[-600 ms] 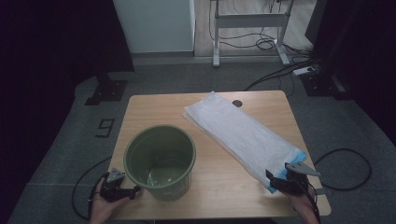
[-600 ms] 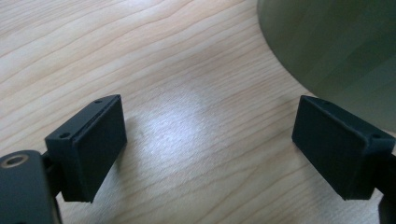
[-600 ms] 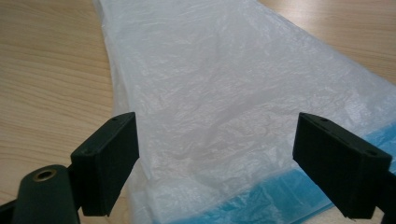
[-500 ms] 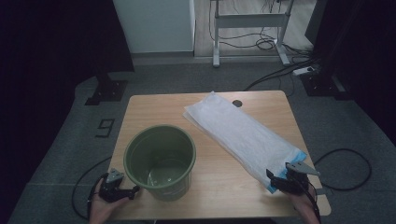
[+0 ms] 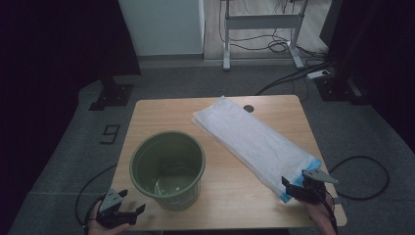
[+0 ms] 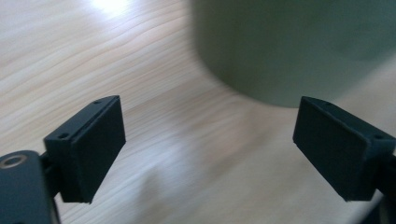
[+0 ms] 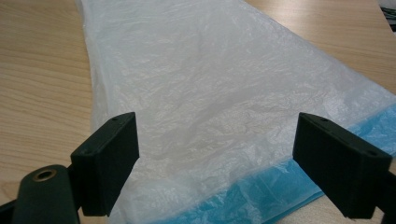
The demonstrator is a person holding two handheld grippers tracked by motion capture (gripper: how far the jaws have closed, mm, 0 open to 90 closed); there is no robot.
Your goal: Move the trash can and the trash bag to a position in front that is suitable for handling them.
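The high view looks forward and down from above the near edge of the bench [image 5: 235, 196]. The left gripper view sits low, close behind its fingers [image 6: 88, 149], facing the green bucket [image 6: 299, 46]. The right gripper view looks over its fingers [image 7: 109, 161] along the plastic bag [image 7: 210, 93]; the high view shares both.

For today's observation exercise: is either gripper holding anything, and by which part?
Nothing is held. The left gripper is open near the bucket; the right gripper is open over the bag's blue edge.

Hand-held gripper [image 7: 217, 168], jaws wide apart, hovers seemingly just above a blue-edged plastic bag [image 7: 205, 84] on the table [image 7: 42, 79].
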